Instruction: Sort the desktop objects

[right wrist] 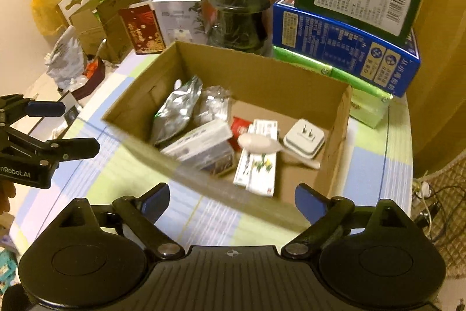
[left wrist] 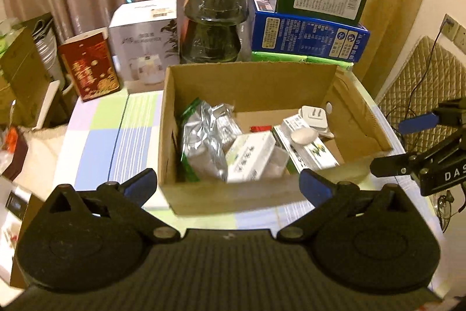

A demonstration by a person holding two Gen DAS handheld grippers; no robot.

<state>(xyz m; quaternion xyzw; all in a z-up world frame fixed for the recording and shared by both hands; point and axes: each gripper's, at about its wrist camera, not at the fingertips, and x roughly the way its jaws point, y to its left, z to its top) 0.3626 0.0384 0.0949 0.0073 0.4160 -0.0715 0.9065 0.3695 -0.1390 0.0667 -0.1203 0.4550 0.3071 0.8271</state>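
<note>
Both grippers stand released with nothing between their pads: the left gripper [left wrist: 228, 184] hangs at the lower centre of its own view, just short of the near wall of the cardboard box [left wrist: 358, 110], and the right gripper [right wrist: 232, 201] hangs likewise in its view, near the box's front edge. Since the sorted things already lie inside, I judge the two tools empty because their loads have gone into the box, which serves as the collecting bin on the checked tablecloth [left wrist: 96, 136]. In the left wrist view a silver foil pouch [left wrist: 204, 142] leans against the box's left wall, its long axis running from lower centre toward the upper left. A white medicine carton [left wrist: 250, 156] lies flat beside it, and a long toothpaste carton [left wrist: 308, 150] lies on the floor, its long axis slanting from upper left to lower right. A white oval object [left wrist: 304, 135] rests on top of that carton, and a white plug adapter [left wrist: 313, 114] sits behind it, prongs up. Stacked boxes crowd the upper part of the frame behind the bin.
</note>
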